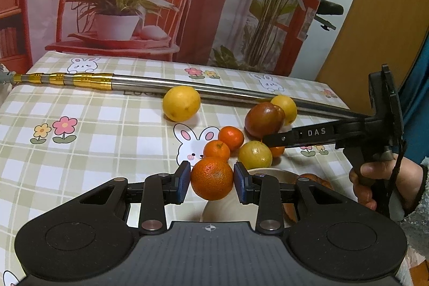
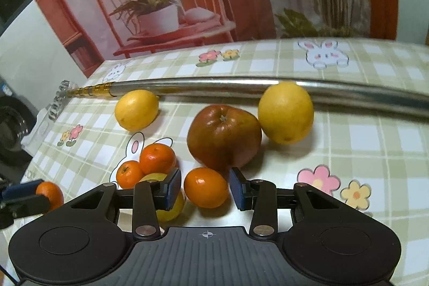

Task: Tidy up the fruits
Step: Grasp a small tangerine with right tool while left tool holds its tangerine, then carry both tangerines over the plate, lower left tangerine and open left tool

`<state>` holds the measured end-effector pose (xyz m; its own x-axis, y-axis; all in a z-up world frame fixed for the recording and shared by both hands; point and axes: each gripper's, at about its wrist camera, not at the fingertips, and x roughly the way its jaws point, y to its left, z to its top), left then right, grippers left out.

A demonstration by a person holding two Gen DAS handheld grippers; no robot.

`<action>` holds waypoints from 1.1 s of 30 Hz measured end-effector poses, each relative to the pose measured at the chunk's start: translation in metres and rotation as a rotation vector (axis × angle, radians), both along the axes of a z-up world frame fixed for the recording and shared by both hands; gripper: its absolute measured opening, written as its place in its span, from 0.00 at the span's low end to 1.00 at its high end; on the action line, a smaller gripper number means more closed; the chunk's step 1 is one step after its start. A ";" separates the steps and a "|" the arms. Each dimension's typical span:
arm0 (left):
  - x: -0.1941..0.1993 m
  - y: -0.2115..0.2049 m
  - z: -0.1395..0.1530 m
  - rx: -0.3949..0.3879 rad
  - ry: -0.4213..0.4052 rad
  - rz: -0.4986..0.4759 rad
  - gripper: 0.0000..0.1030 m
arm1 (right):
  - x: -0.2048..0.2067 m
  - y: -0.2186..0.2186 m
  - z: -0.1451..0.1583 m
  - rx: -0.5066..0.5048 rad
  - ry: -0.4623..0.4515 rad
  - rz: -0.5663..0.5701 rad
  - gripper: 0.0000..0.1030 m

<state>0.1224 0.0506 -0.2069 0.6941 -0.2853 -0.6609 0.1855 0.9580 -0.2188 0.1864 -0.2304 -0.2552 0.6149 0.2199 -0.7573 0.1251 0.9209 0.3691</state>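
**Q:** Near the front of the table [image 1: 80, 111], gripped by which jaws, and what?

**A:** Pinched between the blue pads of the left gripper [image 1: 211, 180]: a large mandarin [image 1: 211, 186], raised off the cloth, just above the rim of a cream bowl [image 1: 268, 171]. Bowl contents mostly hidden. Clamped by the right gripper [image 2: 206, 189]: a small mandarin [image 2: 206, 186], with jaws drawn in against both flanks, apparently not lifted from the cloth.

**Q:** Step in hand?

**A:** Judged as gathering citrus into the bowl, with one fruit poised for release and a second gripped at the pile. Loose on the cloth: a greenish lemon [image 2: 171, 208] just beside the right gripper's inner pad, an apple [image 2: 224, 137] close behind the small mandarin, and other mandarins and lemons around them.

**Q:** Called for next?

**A:** Probably this: lower the large mandarin into the bowl, then spread the left jaws. Raise the small mandarin straight up, to avoid nudging the apple or the greenish lemon. Keep clear of the metal pole [image 1: 214, 90] lying across the far side of the pile.

**Q:** Legible writing?

**A:** "DAS" in pale capitals along the right gripper's finger [image 1: 316, 132]. Dark lettering at the near edge of the pole, largely covered, not readable. Elsewhere only printed rabbits and flowers.
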 end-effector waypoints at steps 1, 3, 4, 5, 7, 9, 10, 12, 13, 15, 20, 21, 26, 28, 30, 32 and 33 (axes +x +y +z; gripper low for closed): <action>0.000 0.000 -0.001 0.000 0.002 -0.003 0.36 | 0.000 -0.001 -0.002 0.012 0.004 -0.007 0.36; 0.001 -0.002 -0.003 0.001 0.010 -0.010 0.36 | -0.001 -0.004 -0.005 0.044 0.007 -0.024 0.36; 0.001 -0.003 -0.004 0.002 0.013 -0.016 0.36 | -0.002 -0.005 -0.006 0.056 0.008 -0.030 0.35; 0.002 -0.004 -0.006 0.005 0.017 -0.022 0.36 | -0.002 -0.006 -0.006 0.062 0.007 -0.035 0.34; 0.002 -0.007 -0.008 0.012 0.023 -0.034 0.36 | -0.005 -0.007 -0.007 0.071 0.006 -0.039 0.34; 0.002 -0.010 -0.011 0.018 0.028 -0.047 0.36 | -0.007 -0.008 -0.007 0.080 0.005 -0.050 0.34; 0.002 -0.012 -0.012 0.021 0.031 -0.055 0.36 | -0.009 -0.008 -0.007 0.084 0.005 -0.060 0.34; 0.004 -0.016 -0.015 0.032 0.035 -0.072 0.36 | -0.013 -0.009 -0.007 0.083 0.000 -0.073 0.34; 0.005 -0.018 -0.016 0.038 0.037 -0.079 0.36 | -0.017 -0.010 -0.006 0.080 -0.006 -0.080 0.34; 0.007 -0.022 -0.020 0.053 0.044 -0.091 0.36 | -0.022 -0.012 -0.004 0.070 -0.017 -0.090 0.34; 0.009 -0.031 -0.028 0.089 0.056 -0.116 0.36 | -0.038 -0.018 -0.002 0.064 -0.036 -0.114 0.34; 0.009 -0.033 -0.028 0.095 0.057 -0.120 0.36 | -0.040 -0.019 -0.002 0.064 -0.038 -0.119 0.34; 0.008 -0.039 -0.032 0.114 0.063 -0.142 0.36 | -0.051 -0.021 -0.001 0.071 -0.046 -0.134 0.34; 0.010 -0.041 -0.036 0.119 0.077 -0.144 0.36 | -0.053 -0.021 0.000 0.078 -0.050 -0.140 0.34; 0.009 -0.042 -0.038 0.128 0.071 -0.147 0.36 | -0.056 -0.020 0.001 0.083 -0.056 -0.141 0.34; 0.009 -0.043 -0.037 0.130 0.073 -0.144 0.36 | -0.058 -0.019 0.002 0.083 -0.060 -0.141 0.34; 0.010 -0.042 -0.037 0.125 0.075 -0.142 0.36 | -0.059 -0.019 0.003 0.081 -0.062 -0.141 0.34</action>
